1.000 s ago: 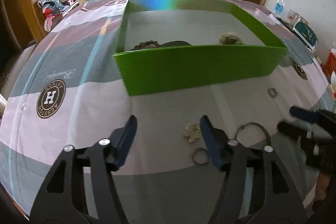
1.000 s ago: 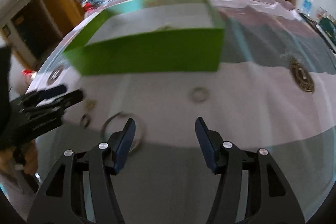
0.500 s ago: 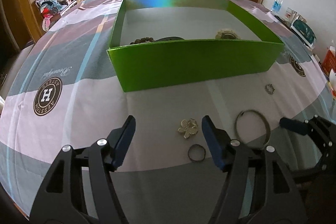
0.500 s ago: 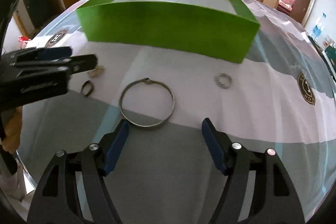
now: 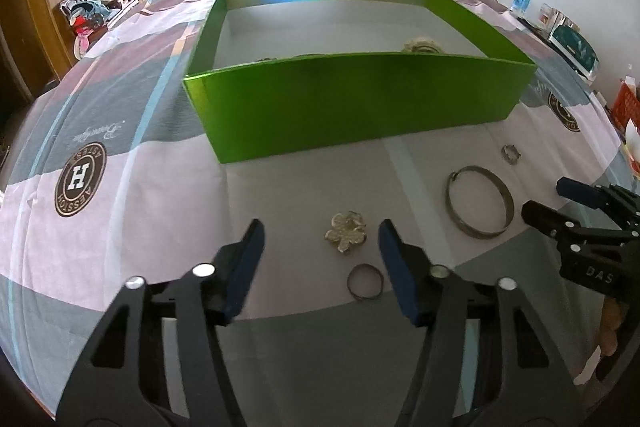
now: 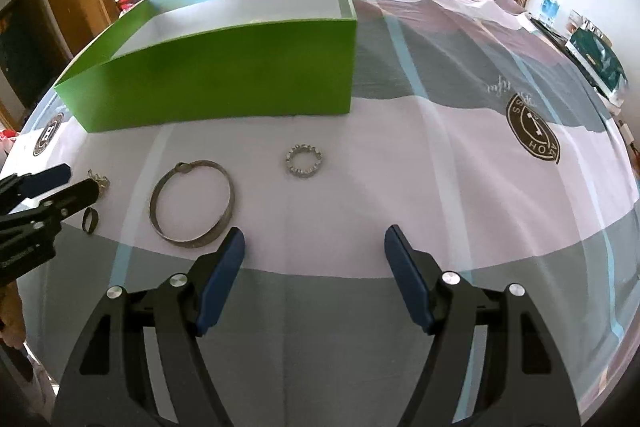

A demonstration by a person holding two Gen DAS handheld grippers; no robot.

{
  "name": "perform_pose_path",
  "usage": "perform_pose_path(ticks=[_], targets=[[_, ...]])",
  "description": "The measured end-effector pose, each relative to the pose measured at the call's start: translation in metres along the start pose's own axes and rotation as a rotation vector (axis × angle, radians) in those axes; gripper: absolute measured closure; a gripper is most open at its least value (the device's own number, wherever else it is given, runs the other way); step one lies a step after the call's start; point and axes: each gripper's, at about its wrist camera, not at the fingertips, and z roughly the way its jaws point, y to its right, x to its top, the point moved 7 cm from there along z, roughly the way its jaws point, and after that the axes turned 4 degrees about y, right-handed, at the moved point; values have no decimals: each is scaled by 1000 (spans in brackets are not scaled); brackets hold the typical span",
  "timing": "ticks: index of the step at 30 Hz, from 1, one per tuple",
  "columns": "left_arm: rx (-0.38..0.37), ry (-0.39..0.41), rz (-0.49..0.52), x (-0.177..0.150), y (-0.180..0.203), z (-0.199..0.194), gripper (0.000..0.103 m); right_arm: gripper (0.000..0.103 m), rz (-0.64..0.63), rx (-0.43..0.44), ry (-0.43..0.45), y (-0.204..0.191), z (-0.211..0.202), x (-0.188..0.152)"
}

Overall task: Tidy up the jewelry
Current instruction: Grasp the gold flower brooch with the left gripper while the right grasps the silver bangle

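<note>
Sorting progress: a few pieces are already being kept in the green box (image 5: 360,107); four are still being left on the tablecloth (image 6: 440,167)
Pieces left: flower brooch (image 5: 346,231), small ring (image 5: 365,281), bangle (image 6: 192,205) and beaded ring (image 6: 304,160); all are lying in front of the box
Left gripper (image 5: 320,259): jaws are being closed, nothing gripped; the brooch is lying between the tips, untouched
Right gripper (image 6: 314,267): jaws are being held wide apart, empty; the bangle is lying just beside its left finger
</note>
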Motion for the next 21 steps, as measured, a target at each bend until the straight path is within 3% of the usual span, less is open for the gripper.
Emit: perform_pose_path(ticks=[2, 7, 13, 21], targets=[[-4, -11, -2, 0, 1, 4, 60, 32, 3, 3, 3, 2, -2, 2], [15, -5, 18, 0, 3, 8, 68, 32, 22, 43, 5, 0, -6, 4], [9, -6, 5, 0, 1, 7, 67, 32, 43, 75, 14, -9, -5, 16], [9, -4, -8, 1, 1, 9, 55, 32, -19, 88, -20, -34, 9, 17]])
